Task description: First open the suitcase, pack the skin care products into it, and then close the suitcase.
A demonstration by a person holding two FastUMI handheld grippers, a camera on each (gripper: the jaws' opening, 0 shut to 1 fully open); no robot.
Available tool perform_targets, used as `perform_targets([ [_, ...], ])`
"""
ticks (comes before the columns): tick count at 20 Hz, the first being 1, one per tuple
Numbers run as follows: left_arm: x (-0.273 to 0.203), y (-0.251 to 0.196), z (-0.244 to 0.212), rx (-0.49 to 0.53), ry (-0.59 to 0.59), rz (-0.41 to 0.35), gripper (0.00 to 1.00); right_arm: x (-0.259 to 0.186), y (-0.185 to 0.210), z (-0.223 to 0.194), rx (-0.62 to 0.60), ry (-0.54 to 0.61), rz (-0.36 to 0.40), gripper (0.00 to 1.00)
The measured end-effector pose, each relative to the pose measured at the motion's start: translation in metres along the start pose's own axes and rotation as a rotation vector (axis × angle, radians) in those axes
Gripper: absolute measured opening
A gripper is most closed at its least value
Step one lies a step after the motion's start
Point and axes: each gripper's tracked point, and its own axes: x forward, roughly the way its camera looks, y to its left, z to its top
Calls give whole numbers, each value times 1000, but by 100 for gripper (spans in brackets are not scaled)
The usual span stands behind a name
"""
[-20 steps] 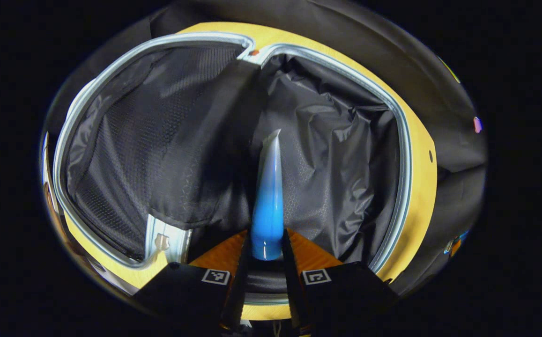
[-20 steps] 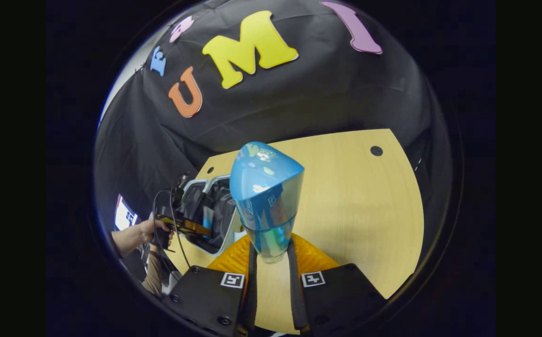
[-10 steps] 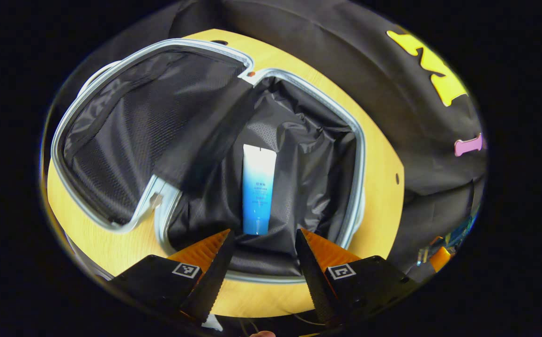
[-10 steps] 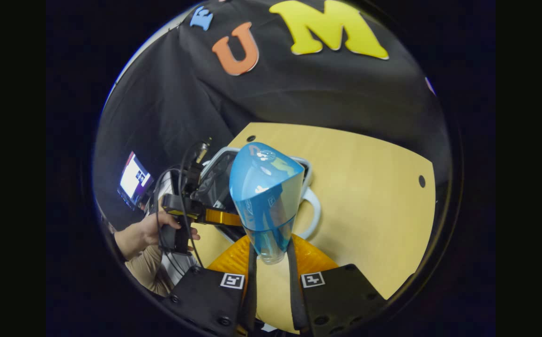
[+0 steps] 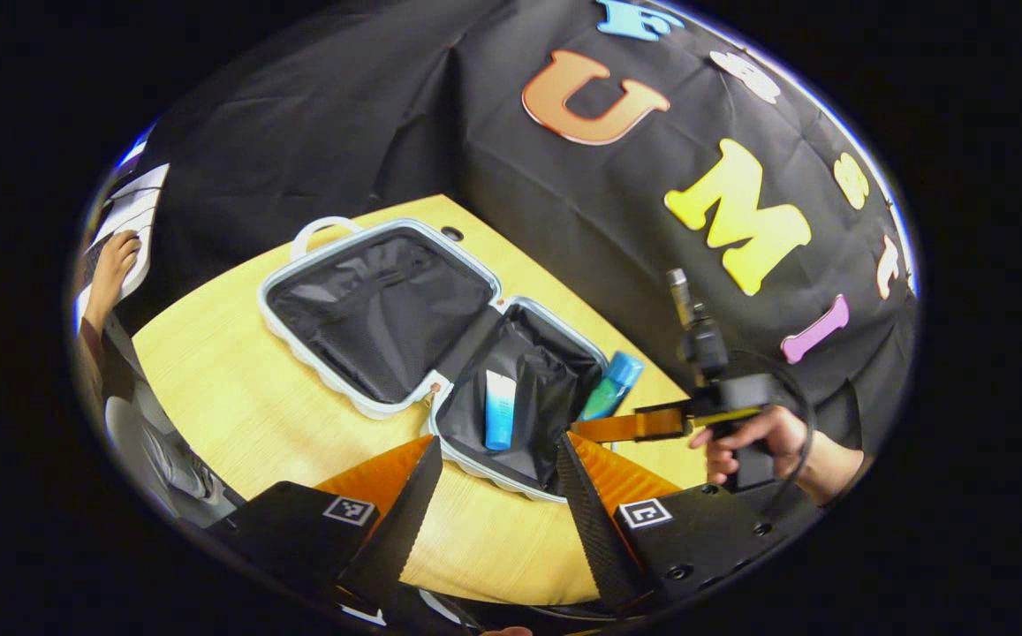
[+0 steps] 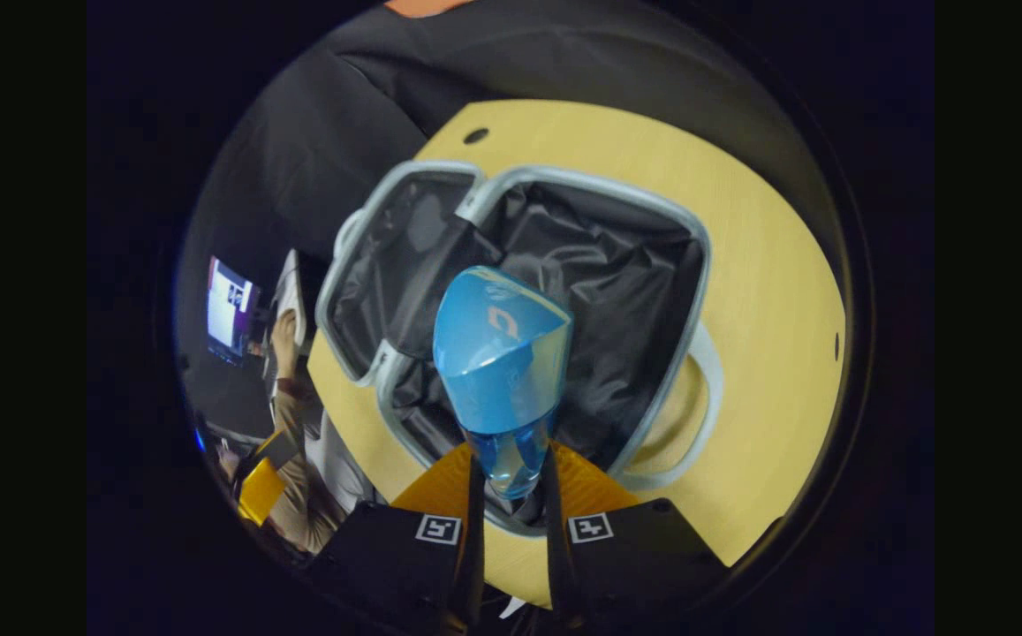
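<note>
Even overhead light falls bright on the pale wooden counter (image 5: 237,389) while the open grey suitcase's black lining (image 6: 599,291) stays dim, a soft glare sits on the blue glossy bottle (image 6: 497,371), and the fisheye bends and blurs both views toward their edges.

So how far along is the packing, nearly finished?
Partly. The suitcase lies open on the table, and a white-and-blue tube is already inside it. The left gripper is open and holds nothing. The right gripper is shut on a blue bottle, held over the open case. That bottle has to go in, then the suitcase must be closed.
</note>
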Motion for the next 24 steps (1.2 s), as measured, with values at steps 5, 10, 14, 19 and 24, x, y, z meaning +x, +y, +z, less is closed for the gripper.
perform_targets([
  [5,-25,32,-7,-38,-24,10,85,42,-21,-2,156,107,-74,28],
  [10,-36,48,-6,-48,-33,19,86,55,-35,10,161,121,-156,28],
  [14,-33,62,-4,-14,-36,64,92,62,-36,11,176,123,-192,30],
  [19,-28,62,2,31,-23,53,95,45,-29,13,190,56,-161,38],
  [24,-15,54,7,106,34,-39,97,-10,-21,-9,169,-53,-101,63],
])
